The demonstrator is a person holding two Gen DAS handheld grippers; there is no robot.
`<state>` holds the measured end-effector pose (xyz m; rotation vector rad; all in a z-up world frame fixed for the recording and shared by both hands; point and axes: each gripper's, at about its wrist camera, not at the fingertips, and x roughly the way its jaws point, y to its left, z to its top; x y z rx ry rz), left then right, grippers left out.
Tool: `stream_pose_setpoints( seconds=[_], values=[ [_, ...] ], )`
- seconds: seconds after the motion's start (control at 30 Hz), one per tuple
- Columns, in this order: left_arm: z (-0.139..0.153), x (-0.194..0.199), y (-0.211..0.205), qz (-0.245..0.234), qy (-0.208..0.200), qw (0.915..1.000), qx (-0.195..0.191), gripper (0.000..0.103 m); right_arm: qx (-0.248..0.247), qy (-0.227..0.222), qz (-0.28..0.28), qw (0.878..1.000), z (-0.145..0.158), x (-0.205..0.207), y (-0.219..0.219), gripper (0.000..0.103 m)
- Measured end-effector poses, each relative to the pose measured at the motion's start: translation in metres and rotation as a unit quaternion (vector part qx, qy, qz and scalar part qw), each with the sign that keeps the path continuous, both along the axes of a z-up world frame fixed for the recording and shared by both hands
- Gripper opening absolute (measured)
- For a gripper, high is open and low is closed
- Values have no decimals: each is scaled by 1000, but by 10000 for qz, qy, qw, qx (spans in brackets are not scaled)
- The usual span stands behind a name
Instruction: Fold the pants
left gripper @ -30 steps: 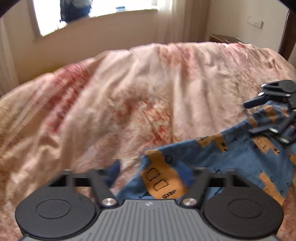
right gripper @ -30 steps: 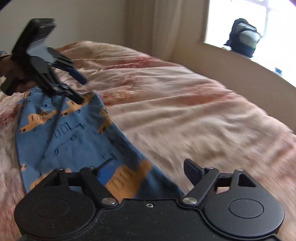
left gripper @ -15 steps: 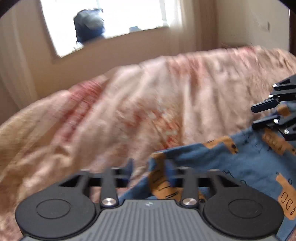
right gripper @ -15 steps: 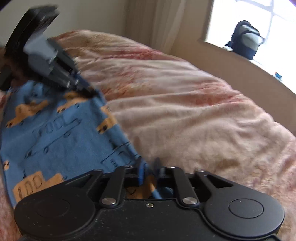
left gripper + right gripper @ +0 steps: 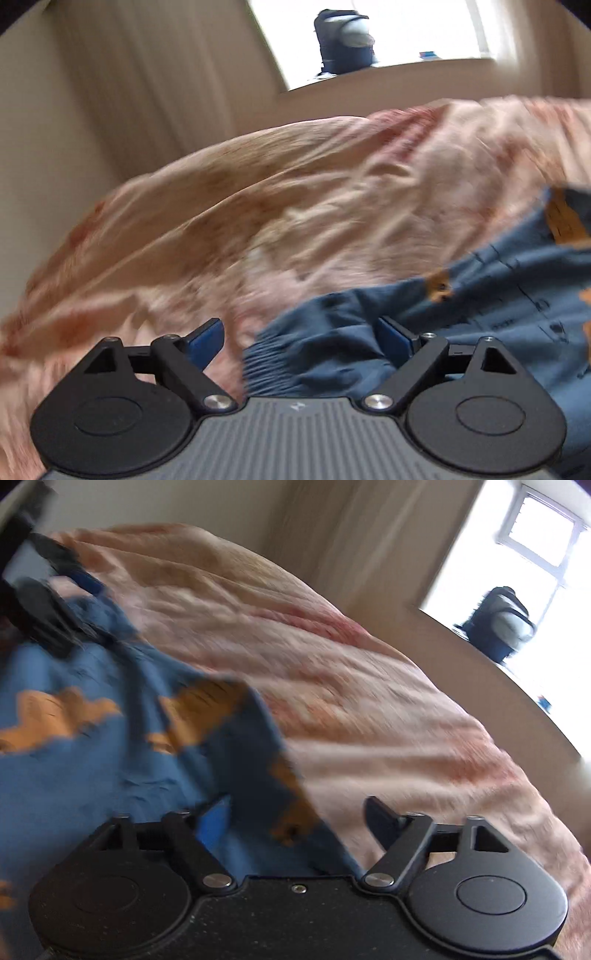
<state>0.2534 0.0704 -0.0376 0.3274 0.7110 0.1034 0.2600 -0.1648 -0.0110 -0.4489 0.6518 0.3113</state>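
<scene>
While both sets of jaws have just been opening, the left gripper (image 5: 301,338) is straddling the pants (image 5: 480,295) waistband at lower centre, ungripped; the right gripper (image 5: 297,821) is spread over their hem edge, pants lying on the pink bedspread (image 5: 351,686) beyond.

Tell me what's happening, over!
Both grippers, left and right, open, jaws just widened, gripping nothing. Pants lying on the blanket, cloth between both fingers. Nothing in the way.
</scene>
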Motion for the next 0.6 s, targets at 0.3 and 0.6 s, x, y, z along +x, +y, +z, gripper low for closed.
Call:
stream_pose_setpoints(
  seconds=[0.3, 0.6],
  values=[
    [26, -65, -48, -848, -273, 9958, -195, 103, 803, -341, 54, 9962, 26, -62, 19, 91],
    [0, -87, -27, -353, -85, 9993, 49, 103, 342, -316, -847, 9953, 4, -114, -21, 99]
  ],
)
